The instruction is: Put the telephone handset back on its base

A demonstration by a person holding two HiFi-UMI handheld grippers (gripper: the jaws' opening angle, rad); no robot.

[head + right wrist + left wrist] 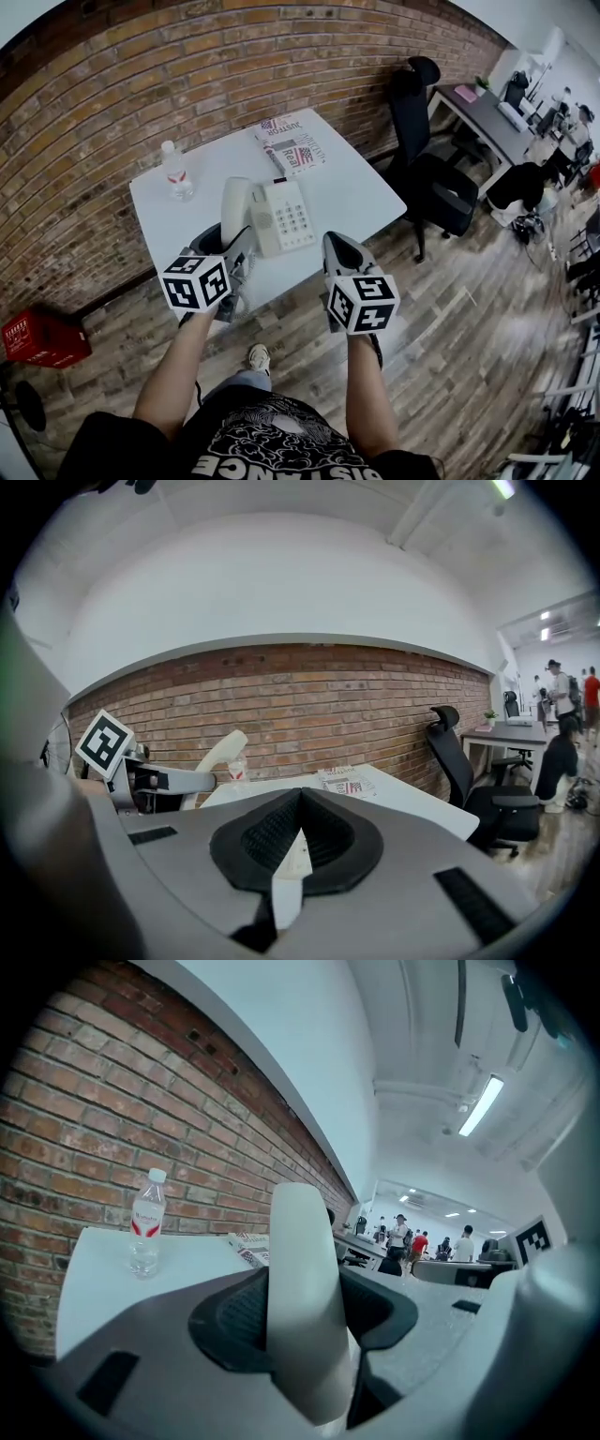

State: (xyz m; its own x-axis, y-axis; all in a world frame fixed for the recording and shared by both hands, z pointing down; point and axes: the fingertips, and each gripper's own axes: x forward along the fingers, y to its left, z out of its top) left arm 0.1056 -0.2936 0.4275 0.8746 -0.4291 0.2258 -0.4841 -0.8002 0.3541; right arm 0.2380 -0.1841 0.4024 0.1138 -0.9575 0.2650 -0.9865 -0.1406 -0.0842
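The white handset (234, 200) stands nearly upright just left of the beige telephone base (286, 217) on the white table (356, 192). My left gripper (238, 246) is shut on the handset's lower end. In the left gripper view the handset (302, 1279) fills the space between the jaws. My right gripper (339, 247) hovers at the table's front edge, right of the base, shut and holding nothing. In the right gripper view the handset (221, 751) rises at the left, and a sliver of the base (292, 859) shows below the closed jaws.
A water bottle (176, 172) stands at the table's back left and a magazine (291, 143) lies at the back. The brick wall is behind. A black office chair (427, 159) stands to the right, and a red crate (42, 337) sits on the floor at the left.
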